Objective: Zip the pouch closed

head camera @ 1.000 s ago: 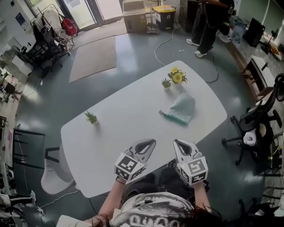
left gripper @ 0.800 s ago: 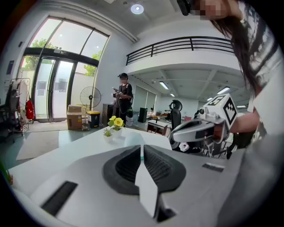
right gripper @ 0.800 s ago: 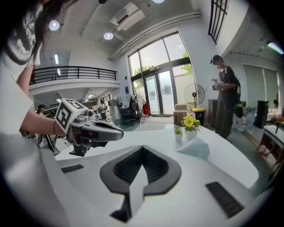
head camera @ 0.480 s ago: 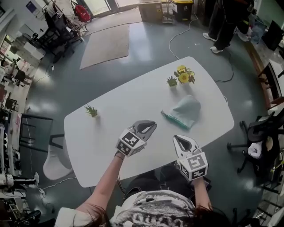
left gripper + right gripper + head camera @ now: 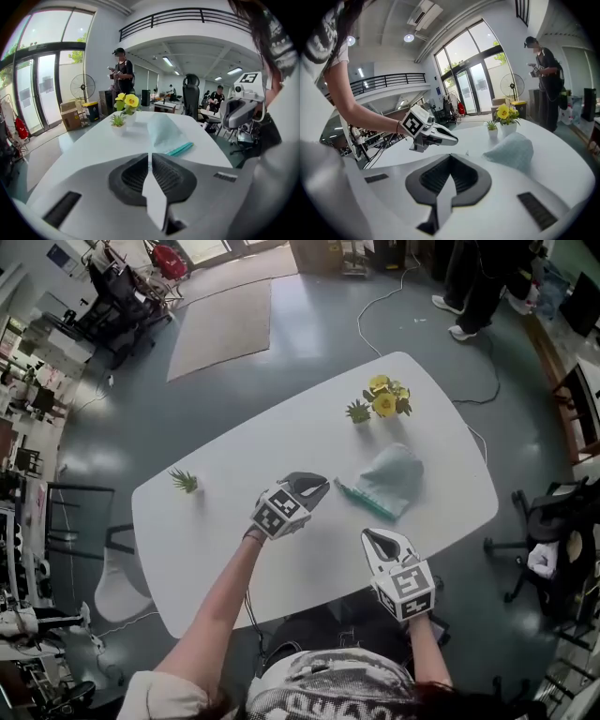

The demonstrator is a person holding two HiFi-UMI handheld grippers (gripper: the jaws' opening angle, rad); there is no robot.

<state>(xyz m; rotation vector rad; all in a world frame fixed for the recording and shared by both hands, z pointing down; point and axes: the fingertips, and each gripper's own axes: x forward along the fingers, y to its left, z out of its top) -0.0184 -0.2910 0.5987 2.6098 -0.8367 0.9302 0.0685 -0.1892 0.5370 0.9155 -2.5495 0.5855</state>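
Now my left gripper (image 5: 322, 485) has its jaws pressed together on nothing. It sits at the middle of the head view, its tip just short of the pouch (image 5: 392, 476), near the teal zipper edge (image 5: 362, 500). A second ago it hung low in the frame by my chest, level with the other one. Since then my arm (image 5: 220, 601) has stretched out and carried it up the frame across the table (image 5: 216, 531).

My right gripper (image 5: 372, 538) is likewise closed and empty. It has edged forward only a little and sits lower right of centre, over the near table edge, well apart from the pouch.

The pouch, pale green, lies flat right of centre, zipper edge turned to the lower left. It has kept its place beside the plants. I cannot tell how far the zipper is drawn.

Above it in the frame stand a spiky plant (image 5: 358, 412) and yellow flowers (image 5: 384, 397). A lone plant (image 5: 184, 481) stands at the table's left end. A person (image 5: 480, 282) stands on the floor at upper right.
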